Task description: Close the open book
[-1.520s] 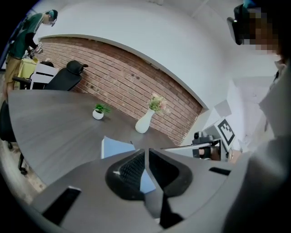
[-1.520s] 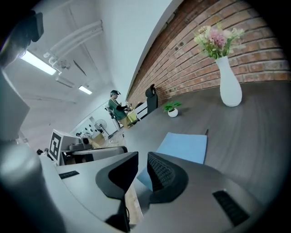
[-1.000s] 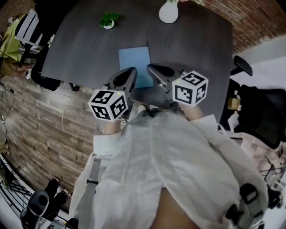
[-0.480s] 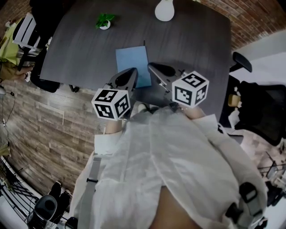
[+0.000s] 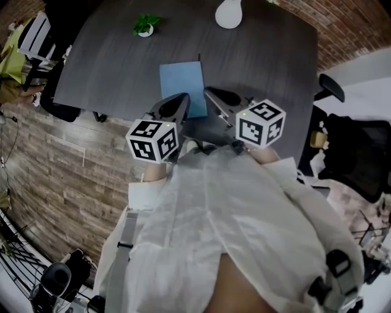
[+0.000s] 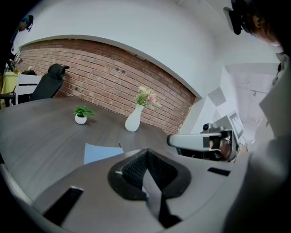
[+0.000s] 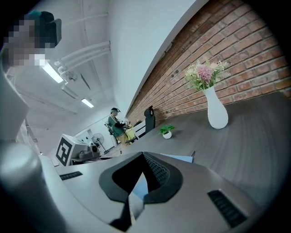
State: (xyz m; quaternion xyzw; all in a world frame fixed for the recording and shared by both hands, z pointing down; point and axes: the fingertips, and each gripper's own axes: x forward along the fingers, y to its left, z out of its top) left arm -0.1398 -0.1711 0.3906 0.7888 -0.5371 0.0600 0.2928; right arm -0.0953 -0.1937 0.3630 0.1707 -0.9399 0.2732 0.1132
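Book (image 5: 182,85), a thin pale-blue rectangle, lies flat on the desk (image 5: 263,67) a little left of the middle. It shows one smooth plain face. Its long axis runs away from the person toward the far side of the desk, with the short edges near and far. A thin dark strip (image 5: 200,60) sticks out at its far right corner; what it is cannot be made out.

The desk top is dark grey with a fine wood grain and rounded corners. Bare surface lies on every side of the book, widest to its right. A white bulb-shaped vase (image 5: 229,13) holding pale flowers stands near the far edge, and a small potted plant (image 5: 145,25) in a white pot stands to the far left. Both are well apart from the book.

Left gripper (image 5: 174,105) hangs over the near edge, its tip overlapping the book's near left corner in the head view; contact cannot be told. In the left gripper view its ribbed dark pads are pressed together with nothing between them. Right gripper (image 5: 215,95) hangs just right of the book's near end, its jaws likewise together and empty.

A brick wall (image 6: 104,77) runs behind the desk, a black office chair (image 5: 333,88) stands off its right edge, and a plank floor (image 5: 55,159) lies to the left
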